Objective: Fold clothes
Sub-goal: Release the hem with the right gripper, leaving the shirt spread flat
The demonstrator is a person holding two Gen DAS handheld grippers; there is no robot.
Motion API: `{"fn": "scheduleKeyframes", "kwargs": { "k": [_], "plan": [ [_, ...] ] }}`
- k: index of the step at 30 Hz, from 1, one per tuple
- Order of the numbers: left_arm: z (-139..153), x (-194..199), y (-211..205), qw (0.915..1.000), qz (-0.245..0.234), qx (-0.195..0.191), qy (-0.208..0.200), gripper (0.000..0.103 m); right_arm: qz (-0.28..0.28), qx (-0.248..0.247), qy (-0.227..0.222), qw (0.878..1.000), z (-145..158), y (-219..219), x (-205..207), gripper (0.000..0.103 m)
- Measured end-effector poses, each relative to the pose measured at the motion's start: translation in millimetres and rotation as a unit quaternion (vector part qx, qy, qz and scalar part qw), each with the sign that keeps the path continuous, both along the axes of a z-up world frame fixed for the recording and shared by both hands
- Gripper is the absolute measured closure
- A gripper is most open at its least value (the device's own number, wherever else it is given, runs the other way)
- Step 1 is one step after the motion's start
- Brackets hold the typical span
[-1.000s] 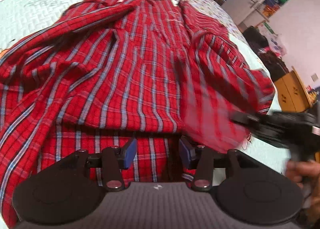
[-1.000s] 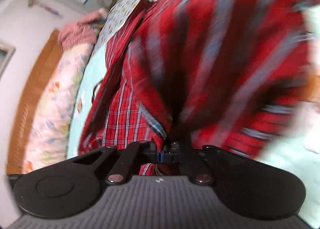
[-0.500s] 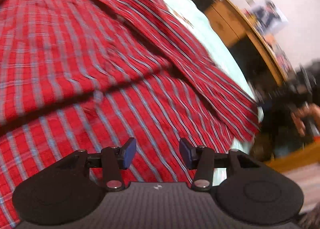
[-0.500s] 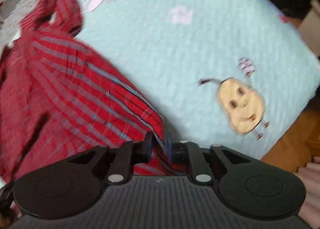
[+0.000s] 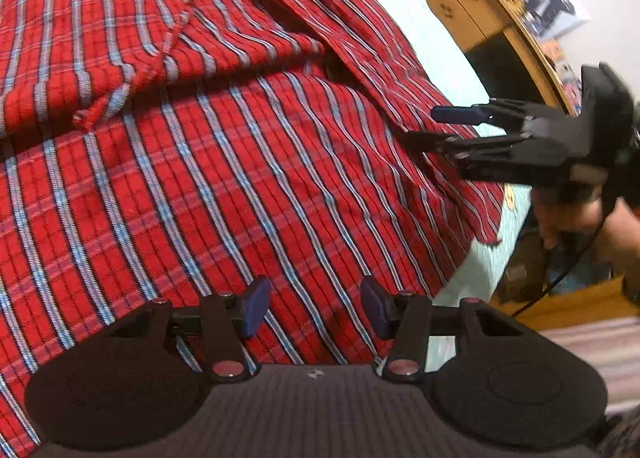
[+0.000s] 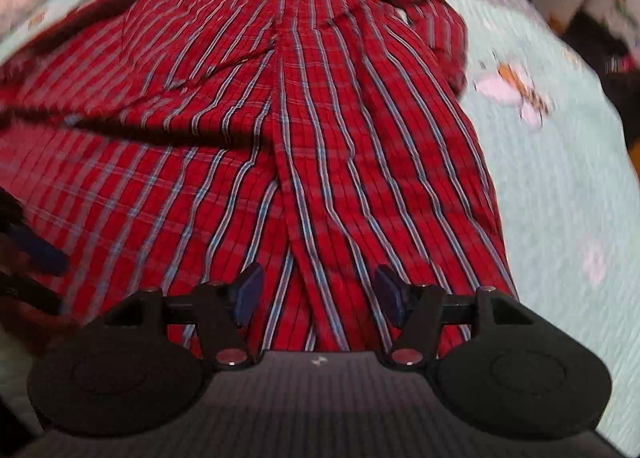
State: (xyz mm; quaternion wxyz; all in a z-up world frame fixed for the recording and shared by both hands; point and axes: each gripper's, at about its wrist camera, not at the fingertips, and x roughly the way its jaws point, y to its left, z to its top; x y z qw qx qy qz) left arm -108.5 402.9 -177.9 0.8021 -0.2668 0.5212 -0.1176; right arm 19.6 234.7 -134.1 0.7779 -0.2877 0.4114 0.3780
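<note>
Released from the right gripper (image 6: 318, 294), the plaid shirt (image 6: 280, 118) lies flat; both grippers hover, jaws open.

Bare quilted bed (image 6: 560, 186) right of the red plaid shirt (image 6: 320, 118): open passage. Wooden dresser (image 5: 472, 14) stands off the bed's far side.

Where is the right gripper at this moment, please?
In the left wrist view the right gripper is at the right side, open, at the right edge of the red plaid shirt, near the bed's edge.
</note>
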Motion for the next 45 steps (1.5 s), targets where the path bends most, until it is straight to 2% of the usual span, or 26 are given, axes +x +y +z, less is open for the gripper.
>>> {"fn": "scheduleKeyframes", "kwargs": {
  "k": [4,6,7,8,11,13,14,16,17,19,21,24,26,28,29,30,32,33,34,36,38,40,41,42,45],
  "plan": [
    [-0.3,-1.6,7.8,0.9997,0.024,-0.009,0.003,0.050,0.017,0.003,-0.025,1.000,-7.6,14.6,2.2,0.043],
    [0.4,-2.3,10.2,0.9993,0.035,-0.015,0.002,0.050,0.021,-0.003,-0.030,0.999,-11.5,14.8,11.8,0.052],
    [0.7,-2.3,10.7,0.9991,0.040,-0.018,0.000,0.050,0.022,-0.008,-0.031,0.999,-14.3,17.3,15.8,0.067],
    [1.6,-2.9,11.4,0.9989,0.043,-0.019,-0.002,0.050,0.021,-0.010,-0.025,0.999,-16.8,17.4,20.0,0.081],
    [6.2,-5.5,18.5,0.9984,0.050,-0.028,-0.006,0.050,-0.016,0.014,0.016,1.000,-14.4,12.4,35.1,0.090],
    [12.3,-4.0,25.0,0.9970,0.063,-0.042,-0.017,0.050,-0.057,0.053,0.060,0.995,-5.6,8.1,46.4,0.092],
    [16.3,-3.7,30.2,0.9959,0.072,-0.050,-0.024,0.050,-0.081,0.085,0.093,0.989,1.9,4.9,52.9,0.092],
    [22.8,-4.3,41.7,0.9936,0.091,-0.057,-0.034,0.050,-0.116,0.166,0.163,0.966,18.7,-0.7,62.5,0.094],
    [25.8,-5.4,48.3,0.9925,0.102,-0.056,-0.038,0.049,-0.124,0.211,0.199,0.949,26.9,-1.5,65.8,0.102],
    [31.2,-6.4,59.5,0.9902,0.121,-0.054,-0.045,0.049,-0.107,0.271,0.242,0.926,39.8,6.0,65.9,0.102],
    [35.2,-8.1,70.5,0.9874,0.141,-0.050,-0.051,0.049,-0.069,0.291,0.270,0.915,43.5,22.5,62.4,0.102],
    [37.6,-12.2,86.3,0.9815,0.178,-0.048,-0.052,0.049,-0.028,0.278,0.291,0.915,34.5,46.7,54.3,0.102],
    [38.7,-14.9,92.9,0.9792,0.192,-0.040,-0.050,0.049,-0.025,0.270,0.274,0.923,31.4,53.3,54.4,0.100],
    [40.3,-18.3,97.2,0.9792,0.197,-0.015,-0.047,0.049,-0.054,0.264,0.217,0.938,36.1,49.4,67.9,0.096],
    [39.9,-17.9,96.7,0.9785,0.201,-0.007,-0.046,0.049,-0.065,0.254,0.177,0.949,40.3,48.2,76.6,0.083],
    [38.9,-17.1,95.9,0.9777,0.205,-0.003,-0.045,0.049,-0.067,0.239,0.131,0.960,43.8,50.5,83.5,0.078],
    [37.0,-15.4,94.3,0.9759,0.213,0.006,-0.044,0.049,-0.059,0.207,0.042,0.976,49.2,58.8,94.4,0.050],
    [35.4,-13.6,92.7,0.9748,0.219,0.006,-0.043,0.049,-0.046,0.194,0.011,0.980,49.2,66.8,98.5,0.045],
    [33.5,-11.3,91.0,0.9739,0.223,0.004,-0.043,0.049,-0.028,0.183,-0.011,0.983,47.6,77.1,102.0,0.041],
    [29.2,-6.3,90.1,0.9726,0.228,0.011,-0.043,0.049,0.009,0.161,-0.055,0.985,44.4,97.8,108.8,0.040],
    [25.1,-3.2,89.5,0.9711,0.234,0.021,-0.042,0.049,0.004,0.128,-0.108,0.986,37.8,117.9,129.8,0.040],
    [20.6,-2.1,91.4,0.9694,0.242,0.022,-0.036,0.049,-0.035,0.112,-0.135,0.984,31.6,128.7,165.0,0.038],
    [17.7,-1.9,92.5,0.9685,0.246,0.020,-0.032,0.049,-0.057,0.102,-0.138,0.984,28.4,132.6,184.5,0.031],
    [14.3,-1.8,94.0,0.9677,0.250,0.019,-0.027,0.049,-0.078,0.088,-0.136,0.984,25.0,136.2,204.5,0.027],
    [6.0,-2.3,97.3,0.9648,0.262,0.013,-0.016,0.048,-0.123,0.070,-0.077,0.987,4.1,135.1,247.2,0.024]
  ]
}}
